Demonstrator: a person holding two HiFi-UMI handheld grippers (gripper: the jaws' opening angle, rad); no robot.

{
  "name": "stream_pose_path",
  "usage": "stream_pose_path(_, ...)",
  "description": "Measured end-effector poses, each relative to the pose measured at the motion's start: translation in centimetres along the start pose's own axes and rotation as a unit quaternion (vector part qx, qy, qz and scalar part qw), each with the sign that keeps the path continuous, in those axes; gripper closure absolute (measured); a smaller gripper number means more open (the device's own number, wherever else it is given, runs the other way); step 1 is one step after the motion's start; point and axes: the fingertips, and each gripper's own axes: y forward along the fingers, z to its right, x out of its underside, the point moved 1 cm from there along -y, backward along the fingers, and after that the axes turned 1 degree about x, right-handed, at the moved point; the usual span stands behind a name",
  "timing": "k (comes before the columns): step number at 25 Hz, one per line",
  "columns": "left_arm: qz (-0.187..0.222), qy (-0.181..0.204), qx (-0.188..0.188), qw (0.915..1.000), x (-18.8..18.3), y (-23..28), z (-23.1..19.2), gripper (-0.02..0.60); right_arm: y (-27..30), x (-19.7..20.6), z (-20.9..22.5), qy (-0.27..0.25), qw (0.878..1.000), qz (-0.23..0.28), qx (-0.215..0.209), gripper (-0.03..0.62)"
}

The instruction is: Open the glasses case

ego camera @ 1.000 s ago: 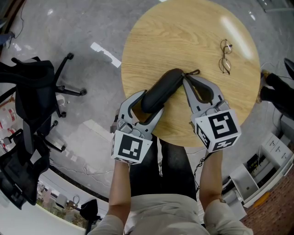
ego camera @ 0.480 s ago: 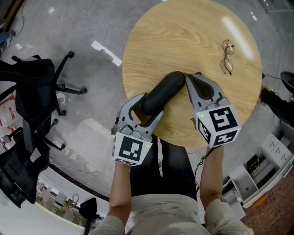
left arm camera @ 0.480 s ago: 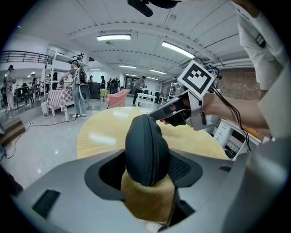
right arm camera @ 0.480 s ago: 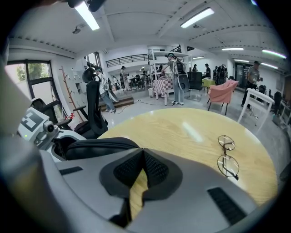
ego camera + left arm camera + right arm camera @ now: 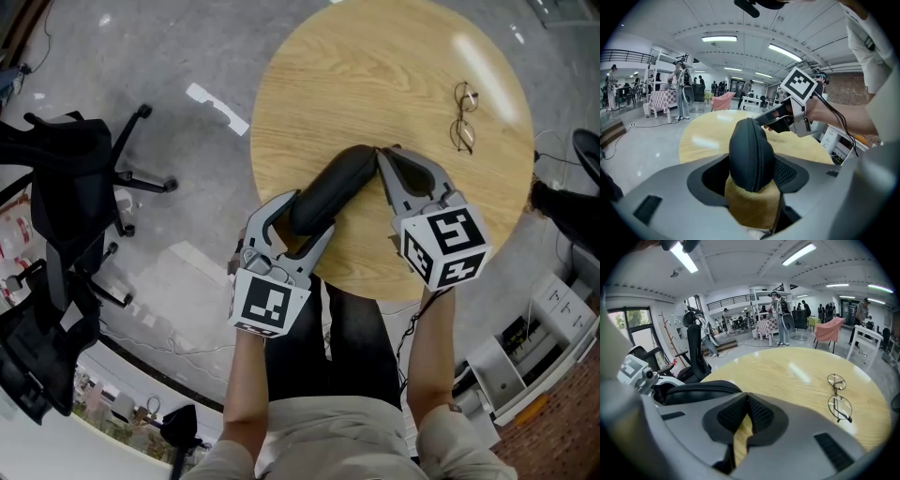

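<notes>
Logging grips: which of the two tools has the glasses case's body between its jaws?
The left tool: its jaws stand wide, clamped on the black glasses case. The right tool has its jaws pinched together at the case's far end.

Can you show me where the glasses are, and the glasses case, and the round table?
glasses (image 5: 840, 408): right gripper view, on the nearer lens.
glasses case (image 5: 332, 187): head view, on the middle of its black shell.
table (image 5: 375, 75): head view, on the bare wood of its top.

Tabletop (image 5: 375, 75) beyond the glasses case (image 5: 328, 192) lies open, glasses (image 5: 460, 115) at its right.
</notes>
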Motion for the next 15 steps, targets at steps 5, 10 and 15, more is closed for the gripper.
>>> stream_pose_path(5, -0.003, 0.001, -0.007, 1.0000, 0.2, 0.1, 0.2, 0.296, -0.3, -0.2, 0.0, -0.028, 0.999, 0.012, 0.027, 0.571)
stream_pose_path(10, -0.004, 0.001, -0.011, 0.9999, 0.3, 0.2, 0.2, 0.295, -1.1, -0.7, 0.1, -0.025, 0.998, 0.045, 0.045, 0.520)
stream_pose_path(15, -0.012, 0.000, -0.019, 0.9997, 0.6, 0.4, 0.0, 0.282, -2.4, -2.8, -2.0, -0.039, 0.995, 0.091, 0.023, 0.484)
